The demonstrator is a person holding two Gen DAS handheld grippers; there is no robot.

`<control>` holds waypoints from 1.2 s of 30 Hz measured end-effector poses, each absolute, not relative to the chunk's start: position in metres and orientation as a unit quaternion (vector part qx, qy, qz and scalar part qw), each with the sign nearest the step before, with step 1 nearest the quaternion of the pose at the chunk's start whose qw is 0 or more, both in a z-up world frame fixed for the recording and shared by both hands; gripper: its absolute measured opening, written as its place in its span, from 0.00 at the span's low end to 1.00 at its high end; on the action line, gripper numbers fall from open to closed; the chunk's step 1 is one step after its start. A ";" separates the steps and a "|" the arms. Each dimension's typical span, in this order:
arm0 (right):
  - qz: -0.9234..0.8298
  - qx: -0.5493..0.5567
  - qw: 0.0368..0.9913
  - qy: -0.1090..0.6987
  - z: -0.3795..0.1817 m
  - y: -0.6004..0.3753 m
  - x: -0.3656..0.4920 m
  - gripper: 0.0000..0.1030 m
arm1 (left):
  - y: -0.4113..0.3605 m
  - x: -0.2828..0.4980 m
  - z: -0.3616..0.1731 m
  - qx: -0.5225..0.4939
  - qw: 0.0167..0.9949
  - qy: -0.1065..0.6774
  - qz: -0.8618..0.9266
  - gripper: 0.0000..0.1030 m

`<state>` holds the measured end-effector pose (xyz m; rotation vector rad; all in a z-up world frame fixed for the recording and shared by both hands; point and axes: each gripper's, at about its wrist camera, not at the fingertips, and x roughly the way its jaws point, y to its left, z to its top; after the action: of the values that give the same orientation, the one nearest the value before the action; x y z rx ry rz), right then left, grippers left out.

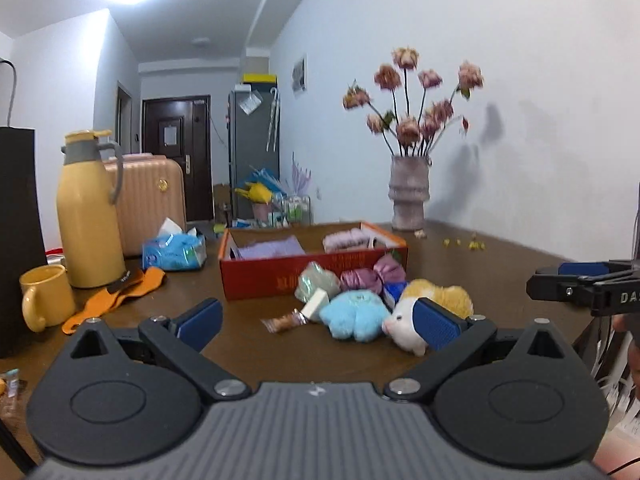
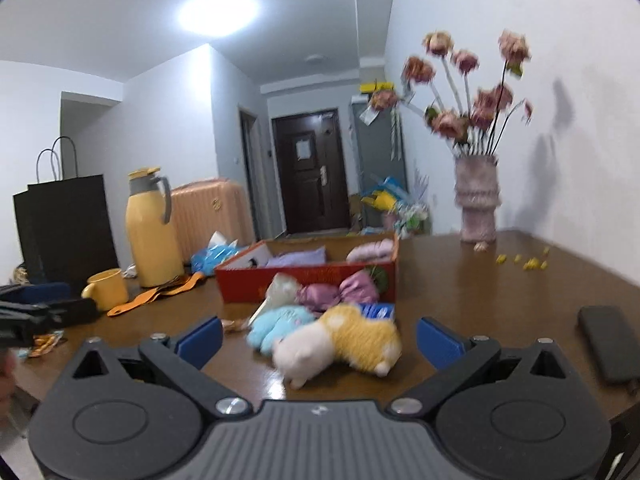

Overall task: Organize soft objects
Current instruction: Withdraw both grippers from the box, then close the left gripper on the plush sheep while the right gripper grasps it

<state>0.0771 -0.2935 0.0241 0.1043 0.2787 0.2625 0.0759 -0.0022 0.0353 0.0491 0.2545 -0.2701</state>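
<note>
With both tongs, left (image 1: 318, 322) and right (image 2: 319, 338), gaping empty, pinch the light, squashy yellow-and-white plush (image 2: 340, 344) at lower centre on the tabletop (image 2: 500, 300) across its plump middle.

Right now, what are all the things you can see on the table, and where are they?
box: one, red, table middle, with purple and pink soft things inside
dog toy: one, yellow and white, in front of box
blue toy: one, left of dog toy
bows: pink-purple, against box front
flask: one, yellow, left
mug: one, yellow, by flask
tissues: one blue pack, left of box
orange strap: one, near mug
vase: one, pinkish, with dried flowers, by wall
phone: one, black, right edge
left gripper: open, empty
right gripper: open, dog toy ahead between its fingers, untouched
</note>
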 end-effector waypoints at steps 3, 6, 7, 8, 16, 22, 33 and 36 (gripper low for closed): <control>0.121 0.047 0.981 0.147 0.017 -0.293 0.087 1.00 | -0.008 0.092 0.027 0.008 0.977 0.146 -0.153 1.00; 0.117 0.062 0.977 0.169 0.006 -0.299 0.106 0.98 | -0.023 0.121 0.016 -0.013 0.966 0.178 -0.189 1.00; 0.117 0.067 0.975 0.178 0.002 -0.302 0.114 0.98 | -0.030 0.130 0.011 -0.014 0.962 0.189 -0.197 1.00; 0.115 0.072 0.973 0.187 -0.002 -0.305 0.123 0.95 | -0.040 0.141 0.006 -0.009 0.958 0.204 -0.202 1.00; 0.114 0.109 0.966 0.206 -0.010 -0.334 0.188 0.93 | -0.087 0.208 -0.021 -0.040 0.928 0.278 -0.243 0.92; 0.145 0.153 0.946 0.246 -0.027 -0.343 0.247 0.72 | -0.098 0.238 -0.035 -0.063 0.917 0.318 -0.233 0.60; 0.229 0.175 0.912 0.292 -0.029 -0.321 0.201 0.52 | -0.040 0.229 -0.027 -0.136 0.909 0.325 -0.225 0.59; 0.224 0.164 0.917 0.287 -0.028 -0.311 0.203 0.57 | -0.042 0.233 -0.026 -0.143 0.905 0.331 -0.227 0.59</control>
<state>0.2028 -0.3110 -0.0284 0.3374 0.5912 0.4618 0.2325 -0.0424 -0.0262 -0.2952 0.6837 -0.4692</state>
